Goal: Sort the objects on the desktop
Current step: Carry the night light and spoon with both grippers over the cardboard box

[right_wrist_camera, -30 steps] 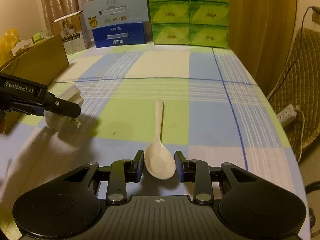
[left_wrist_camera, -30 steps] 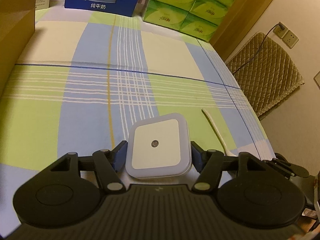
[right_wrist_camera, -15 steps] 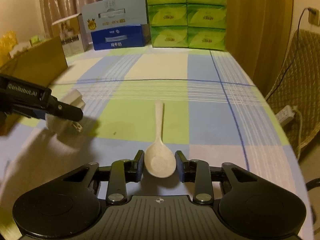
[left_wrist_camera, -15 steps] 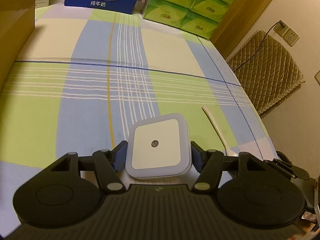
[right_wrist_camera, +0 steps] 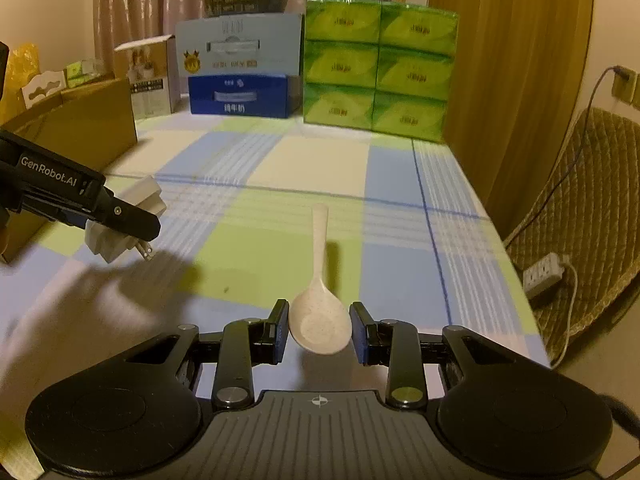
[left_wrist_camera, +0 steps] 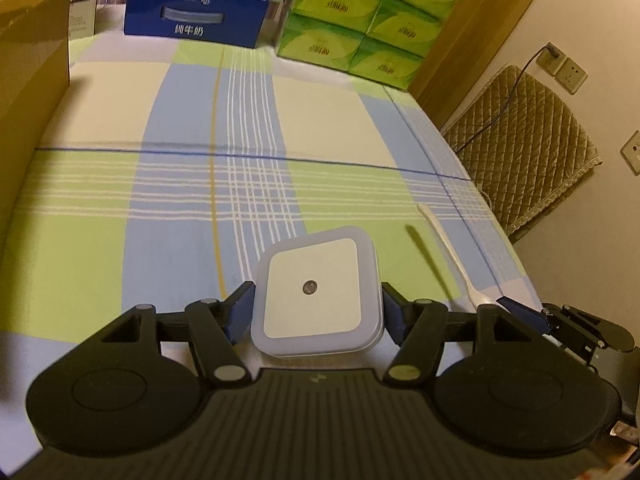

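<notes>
Your right gripper (right_wrist_camera: 319, 336) is clamped on the bowl of the speckled white spoon (right_wrist_camera: 319, 322), pads on both sides of the bowl, handle pointing straight fwd away from you along the gripper's line. The spoon casts a separate shadow on the checked cloth (right_wrist_camera: 312, 160), so it looks lifted clear, over the near right part of the surface. Your left gripper (left_wrist_camera: 317, 308) is clamped on the square white plug-in night light (left_wrist_camera: 316, 290), face up twd the cam, prongs hanging below in the right view, also off the cloth, near the near left side. The open cardboard box (right_wrist_camera: 86, 124) sits along the left edge, so probably the drop spot; it's just beside the left gripper, and well apart from the right. Judging by that, the night light goes in first w/ a short move left; the spoon must cross the whole width, long axis kept fwd to clear the left gripper.
</notes>
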A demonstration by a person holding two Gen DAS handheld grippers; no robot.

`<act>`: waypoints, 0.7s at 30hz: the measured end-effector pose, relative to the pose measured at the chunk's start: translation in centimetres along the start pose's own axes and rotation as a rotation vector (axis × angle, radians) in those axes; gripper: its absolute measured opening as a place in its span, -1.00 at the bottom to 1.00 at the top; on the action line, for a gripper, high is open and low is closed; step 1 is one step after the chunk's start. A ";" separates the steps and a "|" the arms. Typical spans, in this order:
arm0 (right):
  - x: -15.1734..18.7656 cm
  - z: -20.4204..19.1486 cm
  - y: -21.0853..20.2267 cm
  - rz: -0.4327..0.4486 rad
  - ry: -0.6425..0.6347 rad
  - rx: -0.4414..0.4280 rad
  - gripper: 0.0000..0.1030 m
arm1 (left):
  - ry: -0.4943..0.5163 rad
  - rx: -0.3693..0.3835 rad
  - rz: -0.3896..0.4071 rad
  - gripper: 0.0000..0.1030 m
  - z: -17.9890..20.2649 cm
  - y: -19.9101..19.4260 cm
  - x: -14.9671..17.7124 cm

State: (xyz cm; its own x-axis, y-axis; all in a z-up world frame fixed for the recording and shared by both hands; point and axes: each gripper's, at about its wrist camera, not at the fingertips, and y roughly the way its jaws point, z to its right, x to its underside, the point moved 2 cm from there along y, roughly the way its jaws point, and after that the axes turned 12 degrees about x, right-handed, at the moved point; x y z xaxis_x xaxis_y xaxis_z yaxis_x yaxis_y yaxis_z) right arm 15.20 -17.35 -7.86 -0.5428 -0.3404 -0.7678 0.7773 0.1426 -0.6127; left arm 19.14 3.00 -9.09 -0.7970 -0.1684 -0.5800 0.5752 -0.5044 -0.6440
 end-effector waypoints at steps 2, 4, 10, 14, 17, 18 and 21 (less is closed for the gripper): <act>-0.6 0.0 -0.6 0.016 -0.003 0.000 -0.43 | 0.005 0.001 0.010 0.17 0.3 -0.6 -0.3; -1.3 -0.1 -1.1 0.028 -0.009 -0.003 -0.43 | 0.012 0.001 0.022 0.17 0.6 -1.5 -0.5; -3.8 -0.8 -3.0 0.082 -0.022 -0.024 -0.43 | 0.026 -0.018 0.057 0.17 1.3 -4.5 -1.5; -6.0 -2.3 -4.2 0.123 -0.038 -0.056 -0.43 | 0.037 -0.043 0.084 0.17 1.3 -7.0 -1.9; -7.4 -3.6 -5.2 0.152 -0.047 -0.083 -0.43 | 0.041 -0.064 0.098 0.17 1.2 -8.9 -2.1; -7.8 -4.0 -5.6 0.160 -0.050 -0.091 -0.43 | 0.044 -0.073 0.105 0.17 1.2 -9.7 -2.2; -9.1 -5.5 -6.7 0.187 -0.062 -0.119 -0.43 | 0.050 -0.090 0.125 0.17 1.2 -11.6 -2.4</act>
State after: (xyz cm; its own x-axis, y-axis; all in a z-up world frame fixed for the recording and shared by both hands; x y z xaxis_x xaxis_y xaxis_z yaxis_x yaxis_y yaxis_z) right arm 13.18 -10.06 2.18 -0.3699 -0.3535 -0.8592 0.8174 0.3158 -0.4818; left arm 14.19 8.24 0.33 -0.7090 -0.1819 -0.6813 0.6857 -0.4034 -0.6059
